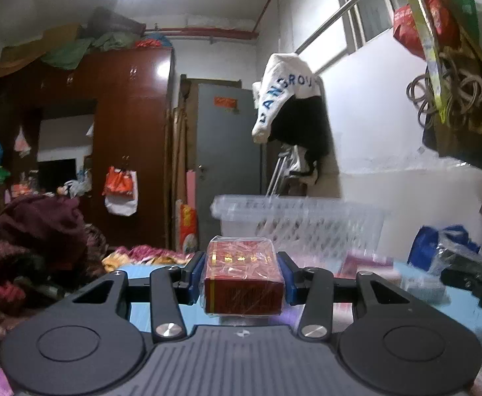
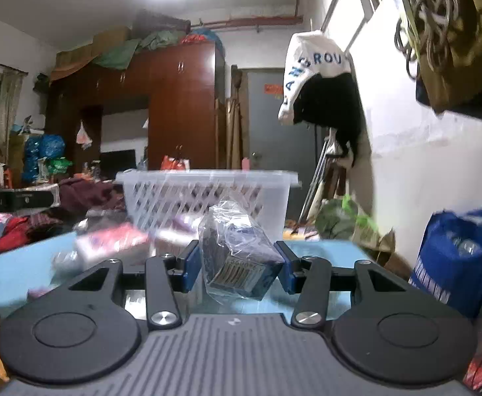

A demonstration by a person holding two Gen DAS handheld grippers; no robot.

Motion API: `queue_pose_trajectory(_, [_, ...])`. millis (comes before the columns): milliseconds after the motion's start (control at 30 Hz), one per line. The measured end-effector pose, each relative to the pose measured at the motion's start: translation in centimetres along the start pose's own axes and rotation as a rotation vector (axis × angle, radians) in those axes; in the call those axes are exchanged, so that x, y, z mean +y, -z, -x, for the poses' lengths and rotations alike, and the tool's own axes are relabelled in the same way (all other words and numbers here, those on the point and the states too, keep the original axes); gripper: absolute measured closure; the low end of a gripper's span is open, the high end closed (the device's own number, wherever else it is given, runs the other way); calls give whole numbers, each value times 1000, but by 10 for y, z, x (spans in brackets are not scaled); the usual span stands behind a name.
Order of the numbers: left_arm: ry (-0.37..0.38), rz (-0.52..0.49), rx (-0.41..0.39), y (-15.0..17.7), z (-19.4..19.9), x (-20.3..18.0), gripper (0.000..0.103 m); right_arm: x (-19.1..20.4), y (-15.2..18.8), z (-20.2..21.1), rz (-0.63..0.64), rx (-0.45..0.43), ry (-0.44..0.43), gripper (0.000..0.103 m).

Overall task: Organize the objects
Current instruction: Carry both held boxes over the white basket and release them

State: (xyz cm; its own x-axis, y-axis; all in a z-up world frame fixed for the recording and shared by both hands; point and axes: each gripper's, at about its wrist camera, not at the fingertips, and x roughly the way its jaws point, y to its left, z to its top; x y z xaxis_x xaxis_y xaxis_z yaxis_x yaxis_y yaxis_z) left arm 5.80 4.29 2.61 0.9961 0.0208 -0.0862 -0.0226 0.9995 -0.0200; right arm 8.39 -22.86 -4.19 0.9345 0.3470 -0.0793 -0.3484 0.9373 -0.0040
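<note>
The left gripper (image 1: 243, 275) is level above the blue table (image 1: 161, 269), jaws closed on a red box (image 1: 243, 283). The right gripper (image 2: 236, 262) pinches a tilted dark blue box (image 2: 241, 264) in plastic wrap. At twelve o'clock beyond stands a white basket (image 2: 208, 198); contents unclear.

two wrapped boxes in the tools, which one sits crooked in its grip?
The dark blue box in the right tool: it is skewed, one corner toward the camera. The red box in the left tool sits square between the pads.
</note>
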Motion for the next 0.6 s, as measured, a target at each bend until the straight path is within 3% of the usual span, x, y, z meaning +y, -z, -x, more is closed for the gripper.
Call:
queue_pose_trajectory(233, [76, -8, 2, -76, -55, -15, 54, 2, -71, -51, 22, -62, -13, 52])
queue_pose_trajectory(367, [82, -27, 66, -110, -113, -30, 54, -6, -115, -110, 8, -18, -65, 52])
queue_pose_trajectory(533, [58, -21, 182, -108, -174, -35, 53, -10, -125, -169, 51, 86, -46, 52])
queue_pose_trajectory(600, [55, -13, 203, -102, -188, -33, 47, -9, -120, -179, 65, 111, -52, 43])
